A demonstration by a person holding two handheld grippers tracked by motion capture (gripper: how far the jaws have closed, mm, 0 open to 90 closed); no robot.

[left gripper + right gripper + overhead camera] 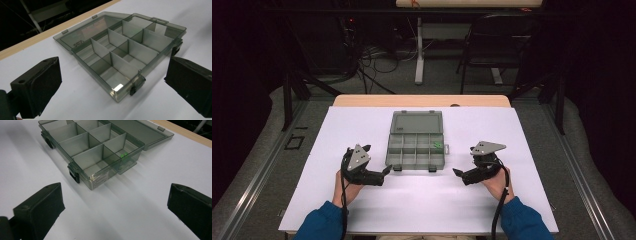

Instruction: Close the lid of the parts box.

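Nearest the high camera are the person's blue sleeves (319,224), coming in from the bottom edge over the white sheet (422,205) that covers the table (422,100).

On that sheet, at its middle, lies the smoke-grey compartment box (416,149), open, its lid (417,122) folded flat away from the person. Thin dividers split the tray into small cells, and two black latches (397,168) sit on its near wall. A small green item (437,146) shows in a cell at the box's right end; in the right gripper view it is a green speck (124,155) behind the clear wall.

The left gripper (387,171) rests low on the sheet just beside the box's near left corner, not touching it; its jaws stand wide apart with nothing between them, and the box (125,52) lies ahead of them in the left gripper view.

The right gripper (457,172) sits near the box's near right corner, apart from it, jaws likewise spread and empty.
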